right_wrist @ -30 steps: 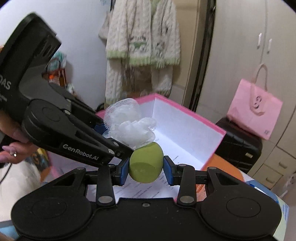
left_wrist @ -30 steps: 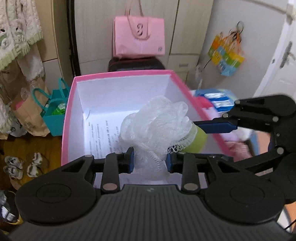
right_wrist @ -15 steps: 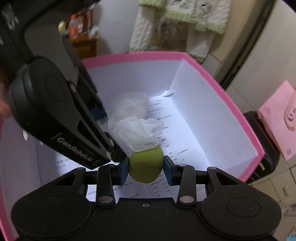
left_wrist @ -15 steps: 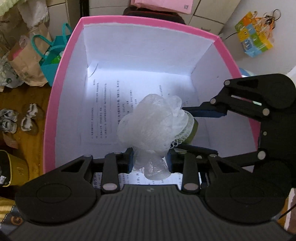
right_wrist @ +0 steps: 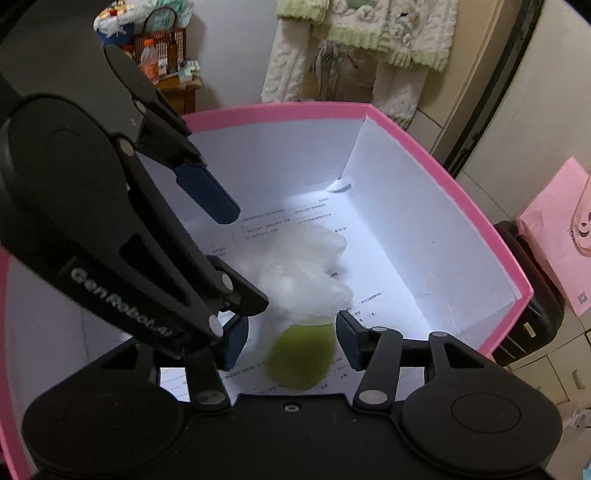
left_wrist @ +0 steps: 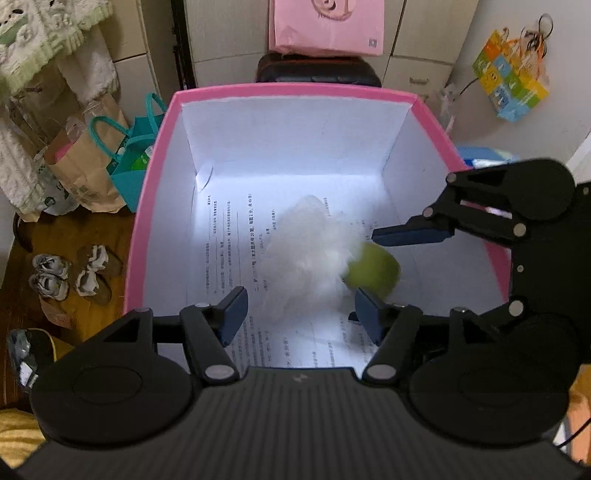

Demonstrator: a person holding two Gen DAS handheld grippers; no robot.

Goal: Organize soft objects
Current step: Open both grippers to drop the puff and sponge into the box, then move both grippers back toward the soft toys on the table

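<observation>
You're working in a lived-in home, likely a bedroom — pale wardrobe doors fill the back wall, fluffy cream-and-green robes hang nearby, a pink tote bag hangs from the doors, and worn shoes sit on the wooden floor.

Pouf & ball touching, inside box.

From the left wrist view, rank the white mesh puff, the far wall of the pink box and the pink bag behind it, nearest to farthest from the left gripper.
1. White mesh puff: just ahead of the open left gripper, inside the box.
2. Far wall of the pink box: beyond the puff.
3. Pink bag: behind the box, top of the view.
</observation>
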